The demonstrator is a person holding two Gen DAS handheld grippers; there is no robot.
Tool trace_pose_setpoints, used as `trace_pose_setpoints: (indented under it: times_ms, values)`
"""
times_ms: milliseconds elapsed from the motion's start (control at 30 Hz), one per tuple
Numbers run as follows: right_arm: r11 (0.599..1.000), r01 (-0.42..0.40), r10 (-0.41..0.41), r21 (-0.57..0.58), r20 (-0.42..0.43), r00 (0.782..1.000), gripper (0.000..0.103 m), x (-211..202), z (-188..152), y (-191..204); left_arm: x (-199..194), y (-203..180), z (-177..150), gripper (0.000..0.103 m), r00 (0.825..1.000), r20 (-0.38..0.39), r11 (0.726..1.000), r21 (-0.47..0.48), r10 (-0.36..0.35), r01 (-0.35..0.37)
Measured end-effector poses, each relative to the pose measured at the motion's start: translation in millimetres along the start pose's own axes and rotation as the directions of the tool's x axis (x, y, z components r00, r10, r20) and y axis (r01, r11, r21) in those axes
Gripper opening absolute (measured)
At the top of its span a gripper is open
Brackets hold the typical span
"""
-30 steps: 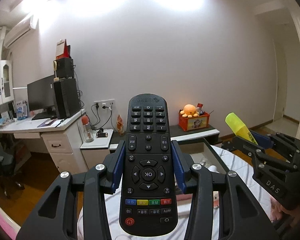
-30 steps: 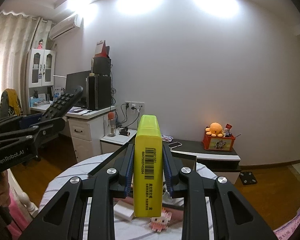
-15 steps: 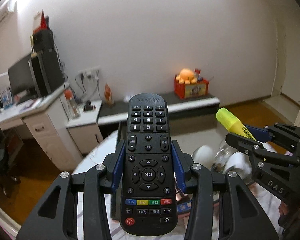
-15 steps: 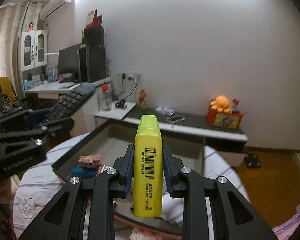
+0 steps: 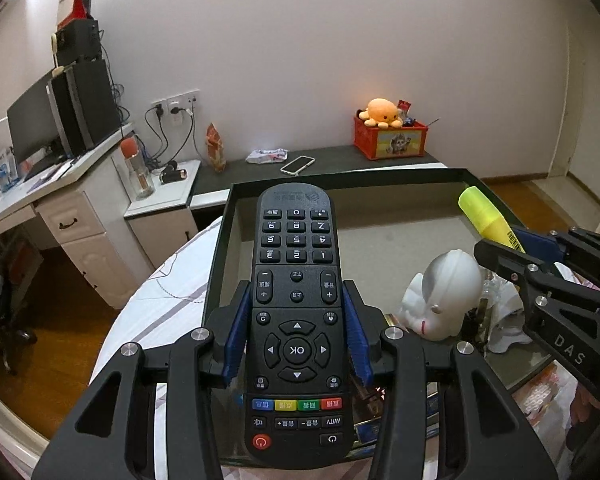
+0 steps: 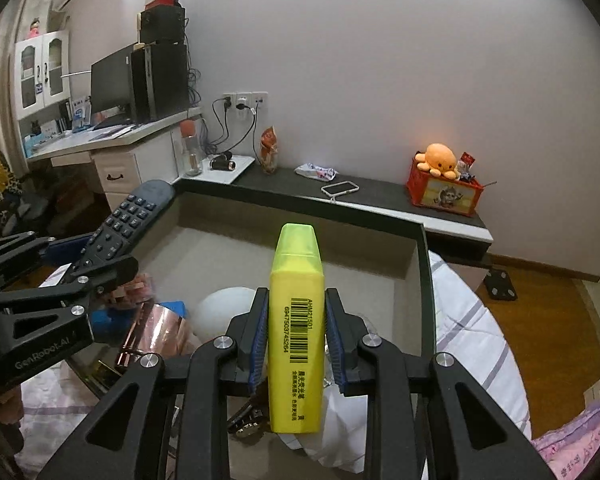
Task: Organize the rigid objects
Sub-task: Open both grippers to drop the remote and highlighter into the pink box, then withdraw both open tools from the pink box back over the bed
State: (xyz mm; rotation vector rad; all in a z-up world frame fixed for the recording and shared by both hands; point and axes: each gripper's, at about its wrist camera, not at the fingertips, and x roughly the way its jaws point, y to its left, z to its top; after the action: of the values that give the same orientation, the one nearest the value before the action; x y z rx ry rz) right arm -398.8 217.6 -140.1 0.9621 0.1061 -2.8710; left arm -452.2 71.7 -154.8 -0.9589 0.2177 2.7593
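Over the near left edge of the tray [image 5: 380, 184], in the left wrist view, the left gripper [image 5: 297, 340] is clamped on a black remote [image 5: 296, 320], its blue pads pressing both sides near the middle, number keys pointing away. A white figure [image 5: 444, 296] stands in the tray's right part, beside the right gripper [image 5: 516, 252].

Above the tray's near edge [image 6: 426, 280], in the right wrist view, the right gripper [image 6: 296, 340] is closed on a yellow highlighter [image 6: 296, 320], cap forward, barcode up. A copper roll [image 6: 156, 332] lies at the tray's near left.
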Motion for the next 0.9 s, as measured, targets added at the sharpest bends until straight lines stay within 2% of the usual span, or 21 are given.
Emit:
trace_pose_setpoints:
  times_ms: [167,233,267,333,433,467,533,600,667,900]
  values:
    - [1.000,-0.024,0.024,0.001,0.034,0.999,0.027,-7,1,0,-15,4,1,0.046,0.999,0.050,1.000,-0.020,0.007,-0.006]
    - [0.999,-0.033,0.032,0.003,0.044,0.998,0.030,-10,2,2,-26,4,1,0.059,0.997,0.083,1.000,-0.024,0.009,-0.008]
    - [0.999,-0.037,0.036,0.007,0.060,0.998,0.044,-14,1,2,-30,5,1,0.063,0.996,0.093,1.000,-0.025,0.009,-0.007]
    - [1.000,-0.028,0.027,0.010,0.094,0.995,0.061,-22,2,5,-39,6,2,0.071,0.992,0.123,0.999,-0.031,0.018,-0.015]
    - [0.999,-0.032,0.032,0.004,0.131,0.991,0.061,-33,6,10,-54,8,3,0.086,0.988,0.154,0.999,-0.037,0.021,-0.016]
    - [0.999,-0.032,0.031,0.006,0.137,0.990,0.066,-38,7,11,-58,9,3,0.089,0.987,0.160,0.999,-0.037,0.024,-0.018]
    - [1.000,-0.029,0.028,0.008,0.147,0.989,0.070,-46,9,13,-69,9,2,0.103,0.987,0.157,0.999,-0.030,0.028,-0.024]
    - [1.000,-0.029,0.028,0.008,0.159,0.987,0.071,-54,9,14,-79,9,0,0.103,0.986,0.165,0.999,-0.026,0.040,-0.036]
    - [1.000,-0.025,0.023,0.012,0.173,0.985,0.080,-66,10,15,-94,10,-2,0.103,0.983,0.178,0.999,-0.030,0.047,-0.042]
    - [0.999,-0.016,0.006,0.037,0.250,0.968,0.083,-122,5,18,-149,16,-18,0.103,0.974,0.220,0.997,-0.061,0.061,-0.049]
